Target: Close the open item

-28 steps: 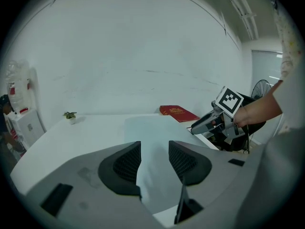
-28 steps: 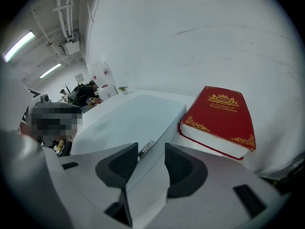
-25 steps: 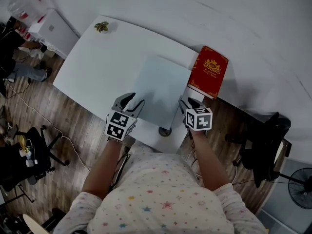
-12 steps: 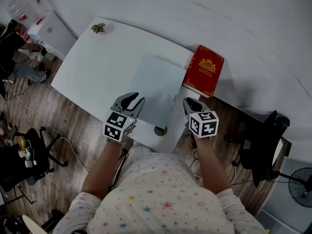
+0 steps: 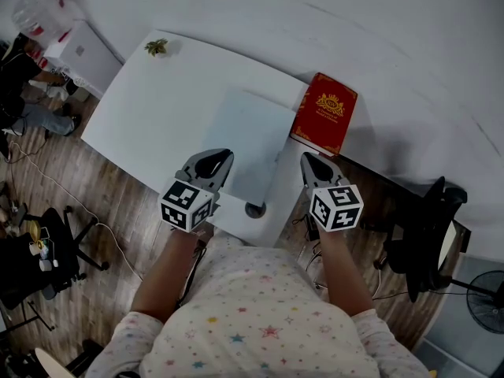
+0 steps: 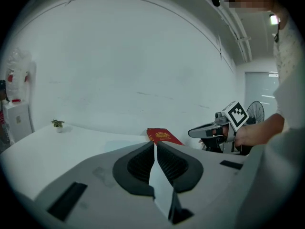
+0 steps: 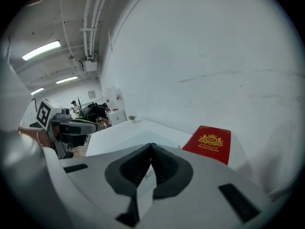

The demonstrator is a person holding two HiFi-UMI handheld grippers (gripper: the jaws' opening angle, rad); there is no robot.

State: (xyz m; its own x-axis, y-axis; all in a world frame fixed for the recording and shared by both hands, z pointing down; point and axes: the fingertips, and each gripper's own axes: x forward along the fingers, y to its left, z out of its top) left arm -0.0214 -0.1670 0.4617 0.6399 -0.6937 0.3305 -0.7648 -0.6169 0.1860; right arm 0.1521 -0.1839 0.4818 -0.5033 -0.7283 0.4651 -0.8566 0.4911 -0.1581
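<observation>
Over table (image 5: pixel 157 101) edge: left gripper (image 5: pixel 216 158) jaws just closed on nothing, right gripper (image 5: pixel 311 162) likewise pinched empty; book (image 5: pixel 324 113) looks closed, so lift clear without nudging.

the white counter (image 5: pixel 157 109) stands on a wooden floor (image 5: pixel 102 211). a pale rectangular sheet (image 5: pixel 244 144) lies flat on it, towards the near right side. a closed red book (image 5: pixel 324 113) with a gold emblem on its cover lies at the counter's right edge, just beside the sheet. a small potted plant (image 5: pixel 156 47) sits at the far left corner, well apart from both.
</observation>
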